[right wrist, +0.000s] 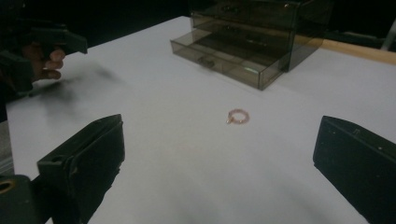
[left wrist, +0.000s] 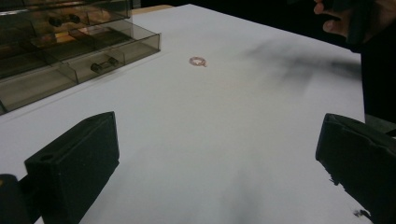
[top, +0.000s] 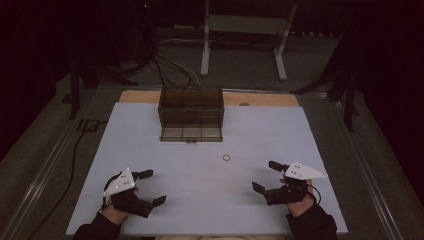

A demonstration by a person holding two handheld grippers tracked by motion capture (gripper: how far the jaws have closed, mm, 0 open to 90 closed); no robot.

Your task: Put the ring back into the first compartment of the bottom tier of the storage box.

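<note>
Left hand-held gripper (top: 148, 187) low at counter's (top: 200, 210) 7 o'clock, jaws apart | right hand-held gripper (top: 267, 176) at 5 o'clock, jaws apart | ring (top: 226, 158) lay at right gripper's 11 o'clock, near the open drawer (top: 191, 133).

drawer box (left wrist: 56, 51): cut by frame's left edge | ring (top: 226, 158): too small for detail | drawer contents: blurred

- You're in a lab-style recording space, dim, with black surroundings on every side.
- Your desk (top: 150, 150) is a bare white sheet over a wooden top.
- Cables (top: 165, 67) run loose across the grey floor behind it.
- A white metal stand frame (top: 242, 30) sits at the back.
</note>
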